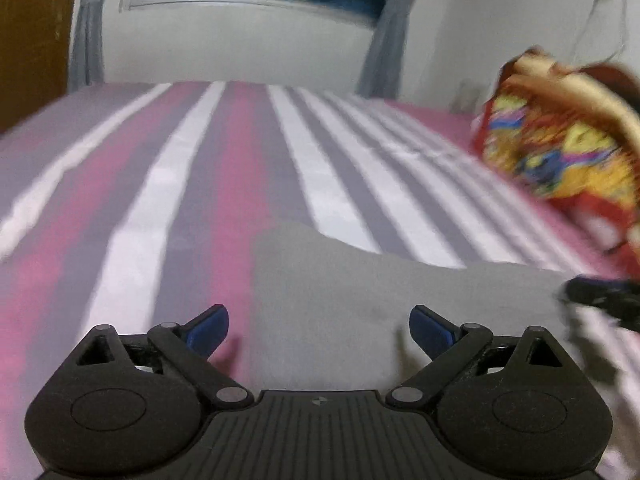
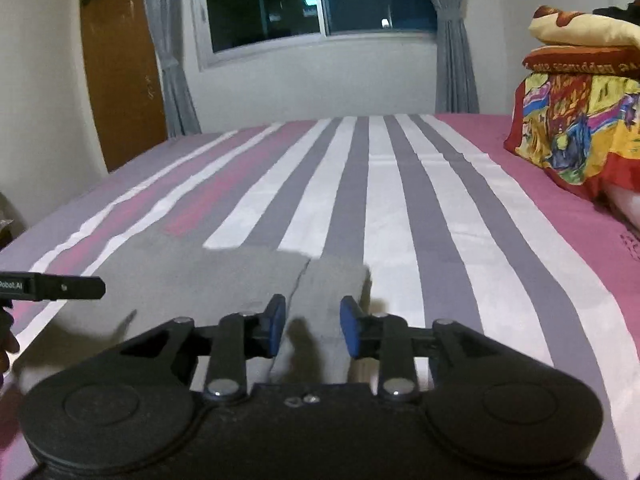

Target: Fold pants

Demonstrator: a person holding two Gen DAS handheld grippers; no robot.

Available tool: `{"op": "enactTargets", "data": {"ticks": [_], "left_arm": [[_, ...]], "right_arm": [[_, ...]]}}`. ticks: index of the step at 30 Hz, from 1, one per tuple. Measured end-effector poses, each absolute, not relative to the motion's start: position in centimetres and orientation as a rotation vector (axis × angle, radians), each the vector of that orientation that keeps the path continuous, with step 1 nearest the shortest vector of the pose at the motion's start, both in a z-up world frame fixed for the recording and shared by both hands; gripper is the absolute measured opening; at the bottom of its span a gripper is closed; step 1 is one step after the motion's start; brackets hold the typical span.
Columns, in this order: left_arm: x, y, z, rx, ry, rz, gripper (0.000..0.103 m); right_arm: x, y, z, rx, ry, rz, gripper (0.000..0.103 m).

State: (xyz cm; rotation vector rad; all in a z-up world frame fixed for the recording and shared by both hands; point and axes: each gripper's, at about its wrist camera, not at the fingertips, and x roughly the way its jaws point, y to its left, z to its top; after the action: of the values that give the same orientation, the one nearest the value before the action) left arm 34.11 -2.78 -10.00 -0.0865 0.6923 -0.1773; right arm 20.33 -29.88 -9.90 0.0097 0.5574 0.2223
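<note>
Grey pants (image 1: 360, 292) lie flat on the striped bed. In the left wrist view my left gripper (image 1: 318, 328) is wide open just above the near left part of the cloth, holding nothing. In the right wrist view the pants (image 2: 224, 276) spread left and ahead, with a seam or fold line running toward my right gripper (image 2: 313, 326). Its blue fingers (image 2: 276, 322) stand partly open over the pants' right edge, not clamped on cloth. The right gripper also shows as a dark blurred shape at the right in the left wrist view (image 1: 600, 294), and the left gripper at the left edge (image 2: 52, 286).
The bed sheet (image 2: 400, 208) has pink, grey and white stripes. A stack of colourful folded blankets (image 2: 580, 120) sits at the right side of the bed. A window with grey curtains (image 2: 320, 0) is on the far wall and a wooden door (image 2: 120, 80) at left.
</note>
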Motion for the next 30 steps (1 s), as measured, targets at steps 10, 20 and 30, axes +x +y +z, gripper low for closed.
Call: {"op": "enactTargets", "data": {"ticks": [10, 20, 30], "left_arm": [[40.1, -2.2, -13.7, -0.119, 0.869, -0.136, 0.103], [32.6, -1.1, -12.7, -0.085, 0.849, -0.176, 0.103], [24.7, -1.6, -11.5, 0.001, 0.804, -0.199, 0.103]], "right_arm": [[25.6, -26.8, -12.9, -0.125, 0.728, 0.147, 0.082], [21.4, -28.4, -12.3, -0.065, 0.738, 0.122, 0.086], [15.9, -28.7, -12.9, -0.052, 0.82, 0.12, 0.099]]}}
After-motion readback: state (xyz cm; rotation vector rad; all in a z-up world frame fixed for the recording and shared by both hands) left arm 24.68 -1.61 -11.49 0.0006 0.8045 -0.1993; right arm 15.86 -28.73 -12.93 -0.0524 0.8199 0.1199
